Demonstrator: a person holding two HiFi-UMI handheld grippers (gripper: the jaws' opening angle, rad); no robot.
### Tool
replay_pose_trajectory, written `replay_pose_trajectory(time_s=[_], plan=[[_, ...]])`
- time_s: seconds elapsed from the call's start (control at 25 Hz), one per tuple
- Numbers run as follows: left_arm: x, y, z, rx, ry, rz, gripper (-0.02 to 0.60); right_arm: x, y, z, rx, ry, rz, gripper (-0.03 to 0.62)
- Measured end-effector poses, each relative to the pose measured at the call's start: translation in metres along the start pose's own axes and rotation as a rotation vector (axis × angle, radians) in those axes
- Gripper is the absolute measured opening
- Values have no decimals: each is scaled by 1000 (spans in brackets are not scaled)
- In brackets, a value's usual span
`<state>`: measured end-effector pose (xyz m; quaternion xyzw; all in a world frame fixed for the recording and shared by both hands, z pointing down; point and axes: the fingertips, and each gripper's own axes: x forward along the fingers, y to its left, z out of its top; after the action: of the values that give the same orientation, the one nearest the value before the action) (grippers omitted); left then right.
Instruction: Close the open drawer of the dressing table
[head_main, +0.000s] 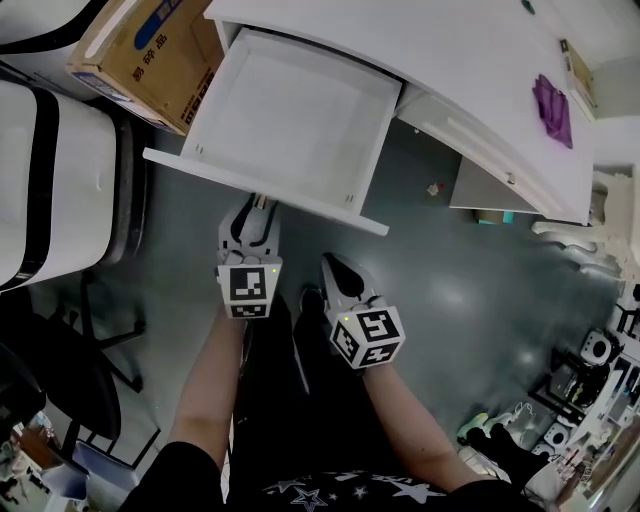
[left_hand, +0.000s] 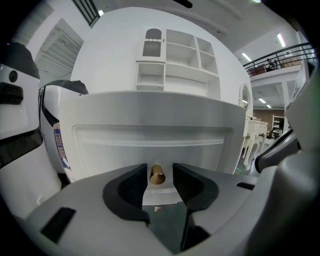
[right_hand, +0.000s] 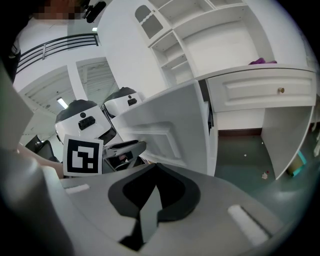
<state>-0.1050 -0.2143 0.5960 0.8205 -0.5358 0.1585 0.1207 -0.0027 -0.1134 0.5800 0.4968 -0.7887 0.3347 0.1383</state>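
Observation:
The white dressing table (head_main: 430, 50) has its left drawer (head_main: 372, 140) pulled far out, and the drawer is empty. My left gripper (head_main: 258, 207) is at the drawer's front panel (left_hand: 150, 135). Its jaws stand open on either side of the small brass knob (left_hand: 157, 176), with a gap on each side. My right gripper (head_main: 333, 262) hangs lower and to the right, short of the drawer's front panel, which the right gripper view shows edge-on (right_hand: 170, 125). In that view the right gripper (right_hand: 154, 172) is shut with nothing in it.
A cardboard box (head_main: 150, 55) stands left of the drawer, beside a white and black chair (head_main: 50, 180). A purple cloth (head_main: 552, 108) lies on the table top. Another drawer (right_hand: 260, 92) on the right is closed. Small scraps (head_main: 433, 188) lie on the dark floor.

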Motion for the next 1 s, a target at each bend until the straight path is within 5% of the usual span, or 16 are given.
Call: replay_pose_trajectory(time_s=[0.16,0.6,1.0], plan=[[0,4,1,10,-8,34,94,2,-1,2,-3,3,2,2],[20,7,7,1,28,-23,89,15,-4,17,19,-22,-19,2],[63,8,24,1,46,-105,89,45,-36,64,69,-99,-147,2]])
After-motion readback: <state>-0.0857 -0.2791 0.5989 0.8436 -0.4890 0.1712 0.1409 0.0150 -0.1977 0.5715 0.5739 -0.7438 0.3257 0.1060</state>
